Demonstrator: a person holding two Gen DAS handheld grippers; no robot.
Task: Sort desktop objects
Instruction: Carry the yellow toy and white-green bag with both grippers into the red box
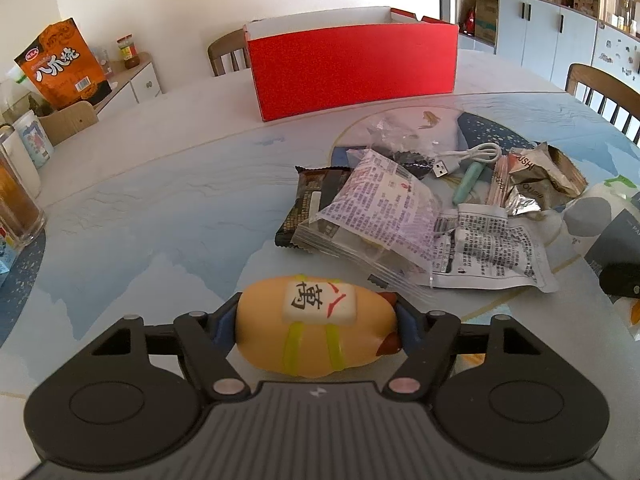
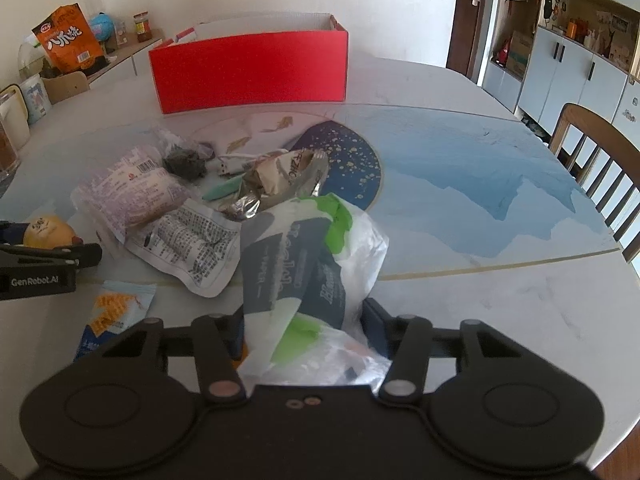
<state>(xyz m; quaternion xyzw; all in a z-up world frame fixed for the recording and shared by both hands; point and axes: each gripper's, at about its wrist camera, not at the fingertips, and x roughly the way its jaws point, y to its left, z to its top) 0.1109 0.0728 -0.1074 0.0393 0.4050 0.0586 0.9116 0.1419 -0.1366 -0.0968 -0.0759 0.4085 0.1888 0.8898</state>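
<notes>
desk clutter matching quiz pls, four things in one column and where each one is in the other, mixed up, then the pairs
Things:
1. yellow toy
2. tissue pack
3. red box
4. white usb cable

Places:
A. standing at the far side of the table
B. clamped in the right gripper
C. lying in the pile of wrappers
D. clamped in the left gripper

Pairs: 1-D, 2-B, 3-A, 4-C
</notes>
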